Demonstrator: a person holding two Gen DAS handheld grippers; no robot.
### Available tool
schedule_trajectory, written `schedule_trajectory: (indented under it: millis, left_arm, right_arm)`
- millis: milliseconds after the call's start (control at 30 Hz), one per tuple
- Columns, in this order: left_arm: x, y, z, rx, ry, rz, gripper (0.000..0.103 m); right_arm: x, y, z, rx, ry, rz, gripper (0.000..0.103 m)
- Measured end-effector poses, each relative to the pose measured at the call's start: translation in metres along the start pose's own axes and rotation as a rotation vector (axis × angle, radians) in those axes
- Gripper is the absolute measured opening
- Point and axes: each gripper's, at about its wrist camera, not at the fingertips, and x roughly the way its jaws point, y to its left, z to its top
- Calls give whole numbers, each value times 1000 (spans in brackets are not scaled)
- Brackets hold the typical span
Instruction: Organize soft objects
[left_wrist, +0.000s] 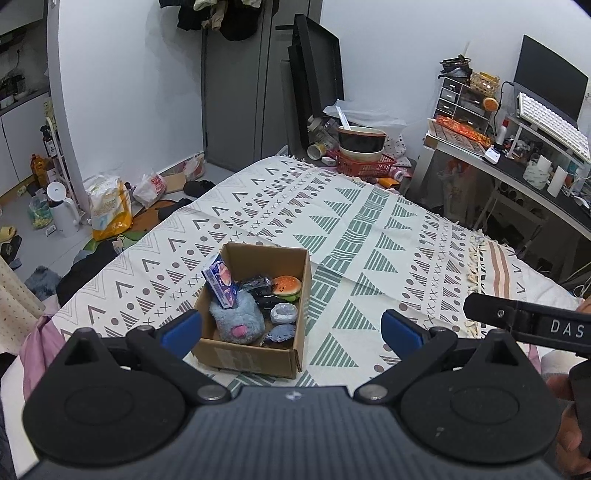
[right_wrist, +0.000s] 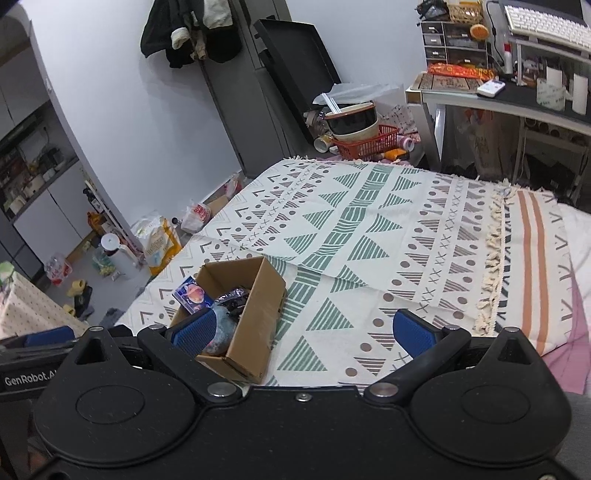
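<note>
Both tongs gape empty above the cardboard box (left_wrist: 255, 310).

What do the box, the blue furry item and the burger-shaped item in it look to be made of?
Box: corrugated cardboard, matte brown, with folded flaps and raw edges.
Blue furry item: plush fabric, fuzzy pile with a pink patch.
Burger-shaped item: probably soft foam or rubber, smooth with a slight sheen; the pictures cannot settle which.

home bedroom | bed cover (left_wrist: 369, 221) | desk (left_wrist: 517, 166) | hung clothes (right_wrist: 192, 33)
</note>
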Motion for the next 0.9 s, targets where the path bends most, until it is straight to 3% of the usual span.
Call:
schedule_trajectory:
  millis: [600, 900]
  left_arm:
    - [-14, 1, -15, 24, -12, -41, 102]
    - [-14, 6, -21, 31, 0, -25, 102]
  right_arm:
    - [-25, -1, -15, -62, -17, -16, 103]
    - [-29, -2, -21, -77, -15, -13, 103]
